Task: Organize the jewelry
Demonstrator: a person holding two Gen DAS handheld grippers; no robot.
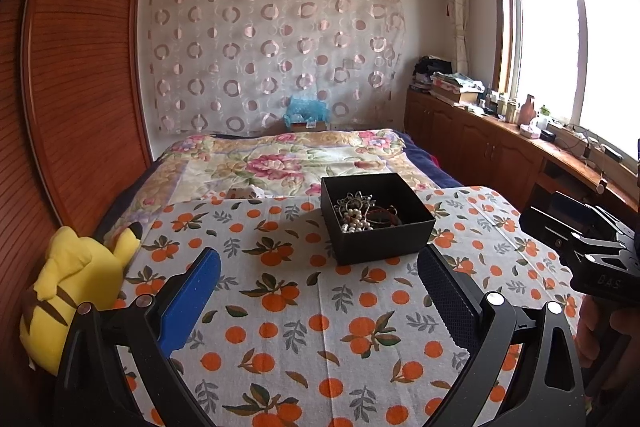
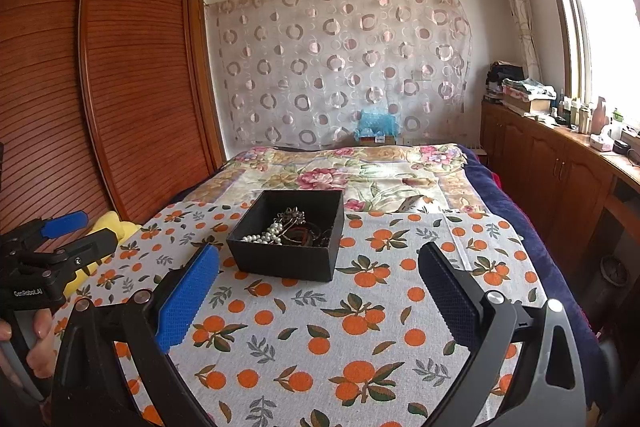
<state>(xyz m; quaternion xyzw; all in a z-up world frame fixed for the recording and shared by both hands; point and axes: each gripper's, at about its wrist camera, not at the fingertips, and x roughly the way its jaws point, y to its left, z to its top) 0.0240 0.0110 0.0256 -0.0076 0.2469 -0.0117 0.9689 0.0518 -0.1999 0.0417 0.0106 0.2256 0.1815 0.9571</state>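
Observation:
A black open box (image 1: 376,219) (image 2: 289,239) sits on the orange-print cloth (image 1: 304,323) (image 2: 340,327). Inside it lies tangled jewelry (image 1: 362,211) (image 2: 286,229): a pearl strand, a silver piece and dark bangles. My left gripper (image 1: 320,267) stands open just short of the box, with nothing between its fingers. My right gripper (image 2: 318,263) is open too, its blue pad (image 2: 188,299) beside the box's near left corner. Each gripper shows in the other's view: the right one's body (image 1: 592,251) at the right edge, the left gripper (image 2: 74,229) at the left edge, held by a hand.
A yellow plush toy (image 1: 76,291) (image 2: 114,227) lies at the cloth's left edge by the wooden wardrobe (image 1: 80,75). A floral bedspread (image 1: 288,159) stretches beyond the box. Wooden cabinets (image 1: 480,143) with clutter run under the window at right.

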